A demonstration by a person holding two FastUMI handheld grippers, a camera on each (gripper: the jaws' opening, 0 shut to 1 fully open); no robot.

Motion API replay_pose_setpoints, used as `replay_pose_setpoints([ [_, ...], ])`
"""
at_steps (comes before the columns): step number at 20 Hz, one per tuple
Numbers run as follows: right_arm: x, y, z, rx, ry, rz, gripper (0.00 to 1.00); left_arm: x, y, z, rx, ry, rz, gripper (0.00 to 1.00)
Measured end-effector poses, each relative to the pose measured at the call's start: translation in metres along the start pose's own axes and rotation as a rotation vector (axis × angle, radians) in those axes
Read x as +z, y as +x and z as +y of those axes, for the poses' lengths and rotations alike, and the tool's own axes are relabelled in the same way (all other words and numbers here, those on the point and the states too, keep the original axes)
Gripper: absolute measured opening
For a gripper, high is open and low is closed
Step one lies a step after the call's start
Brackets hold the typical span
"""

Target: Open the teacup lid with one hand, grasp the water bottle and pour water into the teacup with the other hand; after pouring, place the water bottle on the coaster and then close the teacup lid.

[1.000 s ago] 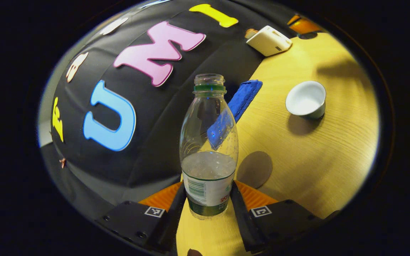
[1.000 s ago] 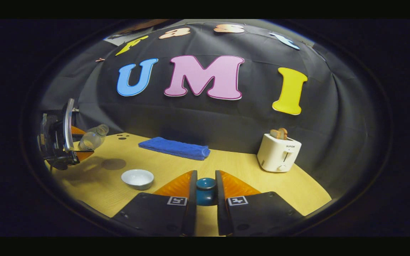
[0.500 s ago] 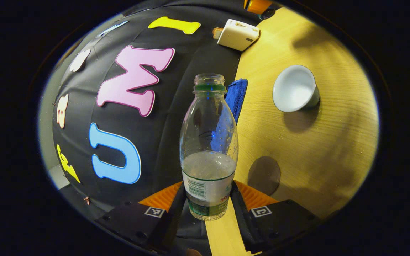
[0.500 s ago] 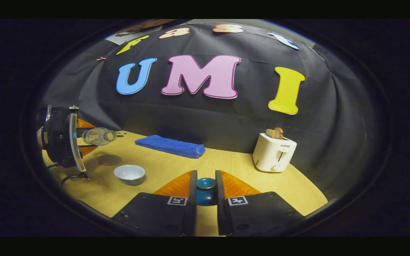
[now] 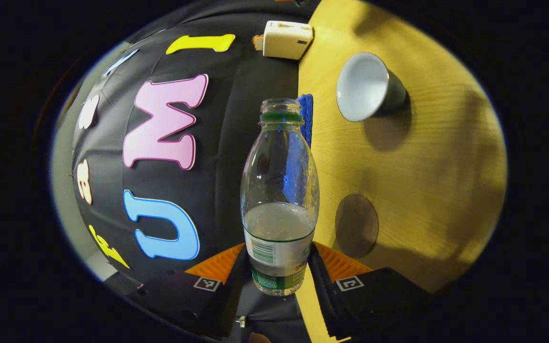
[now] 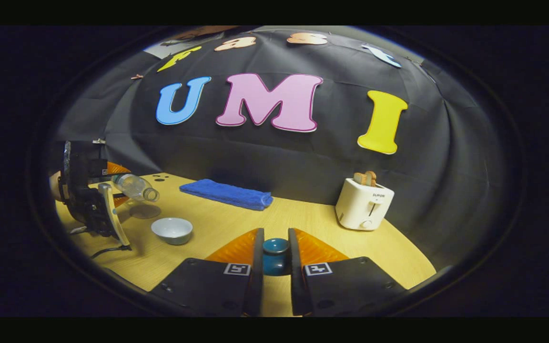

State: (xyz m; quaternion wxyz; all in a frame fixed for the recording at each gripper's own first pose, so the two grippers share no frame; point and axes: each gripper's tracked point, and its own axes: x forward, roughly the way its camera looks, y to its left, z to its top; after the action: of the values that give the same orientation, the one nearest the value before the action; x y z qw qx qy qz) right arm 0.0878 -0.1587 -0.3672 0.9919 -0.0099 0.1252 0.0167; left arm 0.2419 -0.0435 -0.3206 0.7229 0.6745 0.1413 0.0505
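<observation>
Since a second ago the water bottle [image 5: 279, 190] has tipped further toward the teacup [image 5: 365, 88]; left hand-held gripper [image 5: 278, 278] clamps its slippery, crushable base. Right gripper view: right hand-held gripper [image 6: 275, 267] pinches the fragile lid [image 6: 275, 255] above the surface [image 6: 303, 224]'s near edge.

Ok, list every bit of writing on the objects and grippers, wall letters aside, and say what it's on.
Water bottle label: a barcode and small print, too blurred to read.
Toaster front: a small dark mark, too small to read.
Left gripper and right gripper: square black-and-white coded tags, no words.
Teacup lid and teacup: no text visible.
</observation>
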Motion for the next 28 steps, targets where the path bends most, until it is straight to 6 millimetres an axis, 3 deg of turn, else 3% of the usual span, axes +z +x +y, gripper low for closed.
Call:
replay_pose_setpoints([
  [1, -0.001, 0.000, 0.000, 0.000, -0.002, 0.001, 0.27, 0.000, 0.001, 0.000, 0.005, 0.007, -0.001, 0.72],
  [3, -0.002, -0.001, 0.000, -0.001, -0.008, 0.001, 0.31, 0.000, 0.001, -0.001, 0.011, 0.021, -0.002, 0.72],
  [4, -0.002, -0.002, 0.000, -0.003, -0.006, 0.001, 0.27, 0.001, 0.002, -0.001, 0.017, 0.030, -0.006, 0.72],
  [7, -0.003, -0.003, -0.001, -0.005, -0.004, 0.002, 0.31, 0.002, 0.002, 0.002, 0.030, 0.053, -0.016, 0.72],
  [8, -0.004, -0.004, -0.001, -0.006, -0.005, 0.003, 0.27, 0.004, 0.002, 0.001, 0.032, 0.057, -0.019, 0.72],
  [9, -0.004, -0.004, -0.001, -0.006, -0.006, 0.002, 0.31, 0.005, 0.002, 0.001, 0.034, 0.062, -0.022, 0.72],
  [19, -0.009, -0.007, -0.009, -0.017, 0.007, 0.008, 0.31, 0.017, 0.007, 0.001, 0.052, 0.121, -0.045, 0.72],
  [20, -0.009, -0.007, -0.011, -0.018, 0.008, 0.008, 0.27, 0.019, 0.007, 0.001, 0.055, 0.127, -0.047, 0.72],
  [22, -0.011, -0.007, -0.012, -0.022, 0.008, 0.008, 0.31, 0.021, 0.008, 0.002, 0.062, 0.138, -0.053, 0.72],
  [28, -0.010, -0.010, -0.015, -0.027, 0.008, 0.002, 0.31, 0.023, 0.009, 0.005, 0.084, 0.167, -0.064, 0.72],
])
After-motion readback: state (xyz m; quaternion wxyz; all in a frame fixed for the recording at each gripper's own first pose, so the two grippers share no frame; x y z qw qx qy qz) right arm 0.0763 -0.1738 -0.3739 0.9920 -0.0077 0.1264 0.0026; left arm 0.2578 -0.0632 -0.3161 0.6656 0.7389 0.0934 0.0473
